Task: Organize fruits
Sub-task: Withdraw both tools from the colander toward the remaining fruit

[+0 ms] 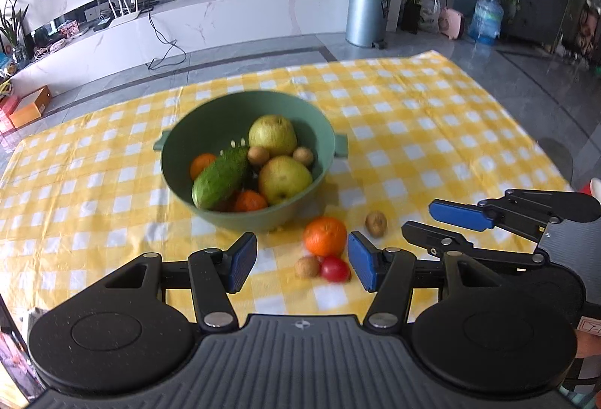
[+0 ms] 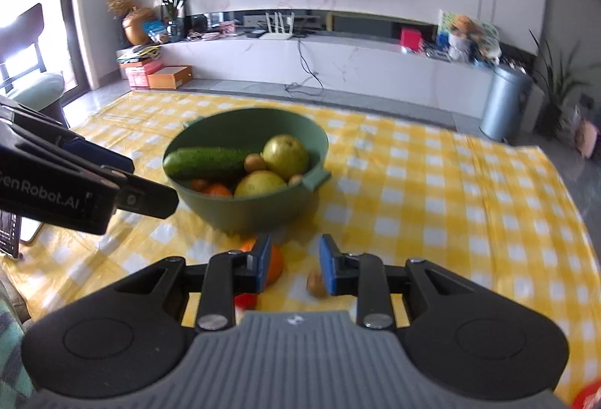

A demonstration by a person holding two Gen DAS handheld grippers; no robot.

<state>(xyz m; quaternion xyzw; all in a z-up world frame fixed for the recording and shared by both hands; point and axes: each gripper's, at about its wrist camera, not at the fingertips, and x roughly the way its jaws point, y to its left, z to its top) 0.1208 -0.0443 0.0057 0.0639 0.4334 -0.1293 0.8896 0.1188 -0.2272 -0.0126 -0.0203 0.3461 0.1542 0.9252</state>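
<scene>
We find the left gripper [image 1: 302,258] and right gripper [image 2: 295,264] both parted and empty above a loose orange [image 1: 325,236] at the green bowl's [image 1: 188,183] five o'clock, judged firm, light, roll-prone, best gripped across its middle.

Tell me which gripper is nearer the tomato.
Left. The left gripper hangs just over the tomato, which shows between its fingers; the right gripper is off to the tomato's right.
</scene>
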